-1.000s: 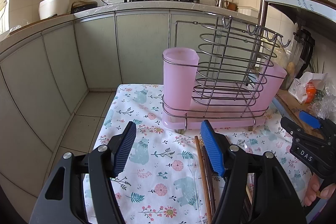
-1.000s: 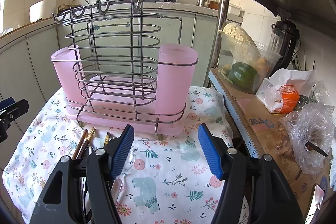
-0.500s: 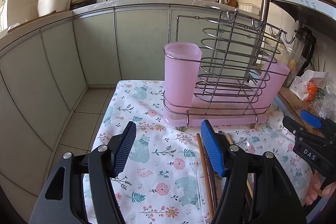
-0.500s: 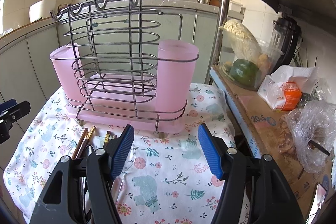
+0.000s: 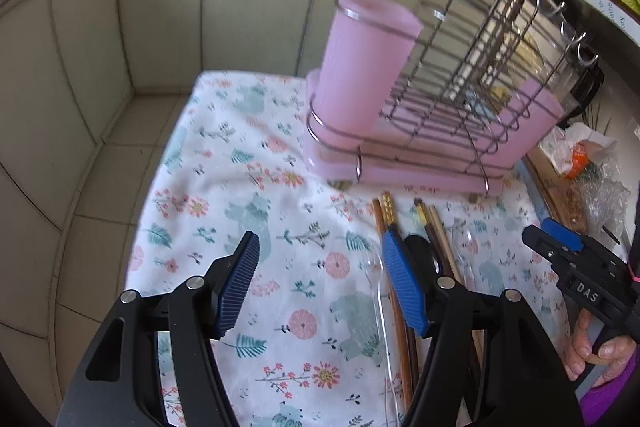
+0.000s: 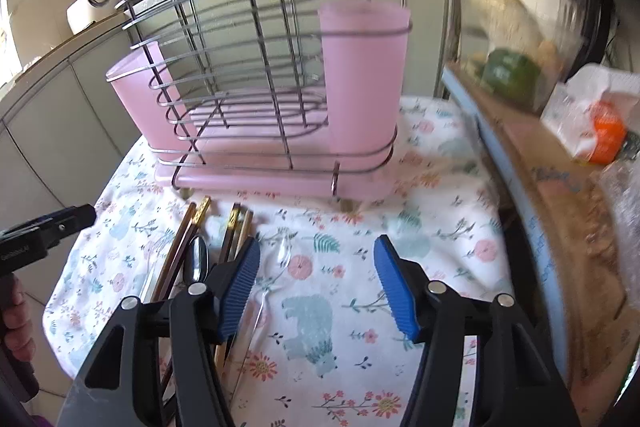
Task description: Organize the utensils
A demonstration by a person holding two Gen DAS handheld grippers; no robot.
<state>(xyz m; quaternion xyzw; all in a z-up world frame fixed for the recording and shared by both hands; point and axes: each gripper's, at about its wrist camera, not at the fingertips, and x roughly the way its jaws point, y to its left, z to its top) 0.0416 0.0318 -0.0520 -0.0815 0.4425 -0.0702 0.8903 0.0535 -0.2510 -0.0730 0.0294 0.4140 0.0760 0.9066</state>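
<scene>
Both grippers hang wide open with nothing in them. The left gripper [image 5: 318, 273] is over the flowery cloth [image 5: 224, 187], beside the chopsticks [image 5: 386, 217]. The right gripper [image 6: 316, 277] is just right of the metal spoon [image 6: 198, 261] and a clear plastic spoon [image 6: 276, 267]. They lie close together, so a grab could catch two things or push them off. Farther back stands the wire rack [image 6: 248, 75] with its pink cup [image 6: 364, 79]. A bump could tip it.

Left wrist view: low over floral-cloth worktop [image 5: 248, 163], facing pink-cupped wire utensil rack [image 5: 420, 107] from its left end. Right wrist view: same height, rack's right end, close. Shared: rack [image 6: 256, 99], brown wooden chopsticks [image 5: 386, 215].
</scene>
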